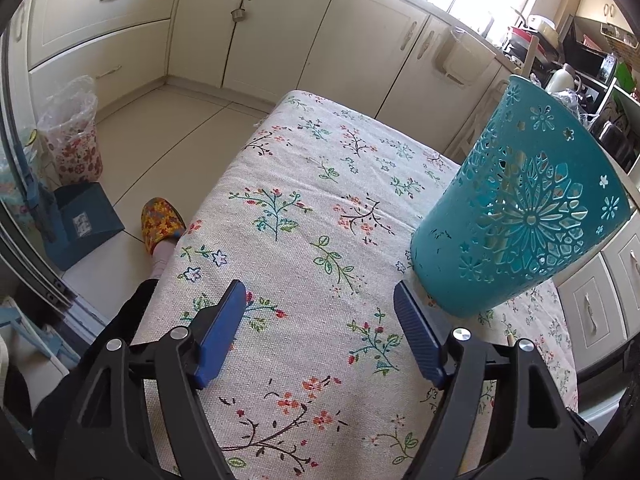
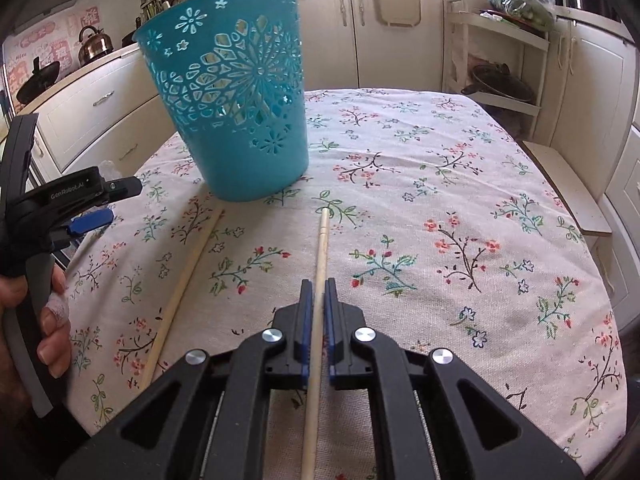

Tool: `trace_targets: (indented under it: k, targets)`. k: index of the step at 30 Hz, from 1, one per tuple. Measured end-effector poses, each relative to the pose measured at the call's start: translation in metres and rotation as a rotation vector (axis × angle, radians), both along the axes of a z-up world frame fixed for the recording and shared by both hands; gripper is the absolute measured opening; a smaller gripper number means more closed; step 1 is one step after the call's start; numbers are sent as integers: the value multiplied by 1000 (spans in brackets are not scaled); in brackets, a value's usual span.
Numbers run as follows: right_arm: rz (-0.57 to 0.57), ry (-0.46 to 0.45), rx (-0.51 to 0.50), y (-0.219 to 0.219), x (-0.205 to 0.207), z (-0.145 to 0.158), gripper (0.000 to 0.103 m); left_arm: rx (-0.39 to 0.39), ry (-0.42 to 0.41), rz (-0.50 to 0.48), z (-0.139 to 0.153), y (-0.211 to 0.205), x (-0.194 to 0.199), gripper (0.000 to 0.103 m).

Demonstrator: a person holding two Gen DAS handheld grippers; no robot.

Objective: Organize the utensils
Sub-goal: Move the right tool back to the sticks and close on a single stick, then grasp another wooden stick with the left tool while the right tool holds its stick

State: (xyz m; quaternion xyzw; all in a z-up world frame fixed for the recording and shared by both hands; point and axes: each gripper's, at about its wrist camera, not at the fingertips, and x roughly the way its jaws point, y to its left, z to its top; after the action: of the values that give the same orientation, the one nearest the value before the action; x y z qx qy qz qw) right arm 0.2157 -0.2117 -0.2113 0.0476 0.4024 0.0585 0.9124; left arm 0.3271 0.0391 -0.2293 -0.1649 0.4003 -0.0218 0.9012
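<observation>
With my right tongs [image 2: 316, 286] clamped on the thin wooden stick [image 2: 320, 256] and my left tongs [image 1: 320, 312] wide and empty, I should lift it level before tipping it into the teal perforated plastic basket [image 2: 240, 100].

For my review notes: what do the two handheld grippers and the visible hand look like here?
Both grippers, left gripper and right gripper, have black plastic frames with triangular cut-outs, silver round pivot bolts and blue ribbed pads on the jaws. Seen from the right wrist view, the left one carries white "GenRobot.AI" lettering and a grey handle. The hand on that handle has a white bandage round one finger.
</observation>
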Motion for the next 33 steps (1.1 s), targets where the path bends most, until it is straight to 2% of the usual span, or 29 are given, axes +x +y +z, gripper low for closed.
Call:
trace_targets:
  k: [5, 10, 13, 16, 18, 23, 25, 27, 28, 30, 33]
  targets:
    - [-2, -5, 11, -2, 2, -1, 7, 54, 17, -37, 1, -12, 4, 81]
    - [-3, -19, 15, -3, -1, -1, 8, -4, -1, -34, 2, -6, 2, 81]
    - [-7, 16, 24, -3, 2, 1, 9, -21, -12, -23, 2, -1, -1, 81]
    - [-11, 83, 90, -3, 11, 6, 28, -55, -25, 6, 2, 9, -5, 81]
    - [7, 119, 76, 4, 19, 10, 41, -78, -25, 23, 1, 13, -6, 82]
    - [-5, 121, 39, 10, 29, 8, 41, -27, -11, 4, 1, 2, -2, 82]
    - [1, 115, 21, 11, 32, 8, 40, -3, -1, -4, 1, -2, 0, 83]
    - [2, 117, -26, 13, 35, 8, 29, 25, 6, -15, 2, -6, 1, 83]
    - [4, 116, -46, 13, 37, 8, 27, 33, 9, -16, 2, -7, 2, 83]
    - [5, 97, -52, 9, 36, 5, 14, 51, 6, -15, 4, -9, 0, 83]
    - [5, 88, -23, -3, 35, 4, 6, 109, 37, -69, 9, -24, -8, 83]
